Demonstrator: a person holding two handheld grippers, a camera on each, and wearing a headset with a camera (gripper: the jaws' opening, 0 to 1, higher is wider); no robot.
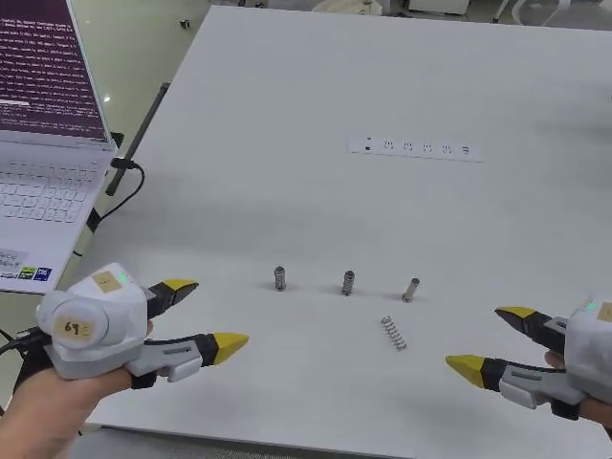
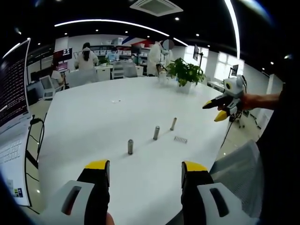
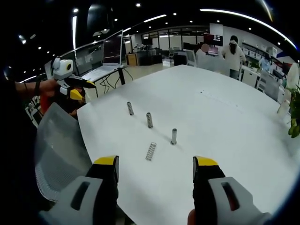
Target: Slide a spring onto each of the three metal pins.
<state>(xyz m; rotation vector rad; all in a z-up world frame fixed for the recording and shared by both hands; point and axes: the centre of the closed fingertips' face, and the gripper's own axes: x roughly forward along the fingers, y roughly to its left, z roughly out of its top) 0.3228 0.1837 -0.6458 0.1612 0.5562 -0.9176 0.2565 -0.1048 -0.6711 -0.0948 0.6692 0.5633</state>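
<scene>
Three short metal pins stand in a row on the white table. The left pin (image 1: 279, 278) and the middle pin (image 1: 348, 282) each wear a spring; the right pin (image 1: 410, 290) is bare. A loose spring (image 1: 393, 332) lies flat just in front of the bare pin. The same spring (image 3: 150, 151) shows in the right gripper view beside the bare pin (image 3: 174, 136). My left gripper (image 1: 207, 316) hovers open at the near left, empty. My right gripper (image 1: 491, 340) hovers open at the near right, also empty. The left gripper view shows the pins (image 2: 156, 132) and the spring (image 2: 180, 139).
An open laptop (image 1: 43, 134) sits at the far left with a cable (image 1: 120, 186) beside it. A white power strip (image 1: 415, 148) lies beyond the pins. The table's front edge (image 1: 287, 449) runs just below both grippers. A grey chair back (image 3: 58, 150) stands by the table.
</scene>
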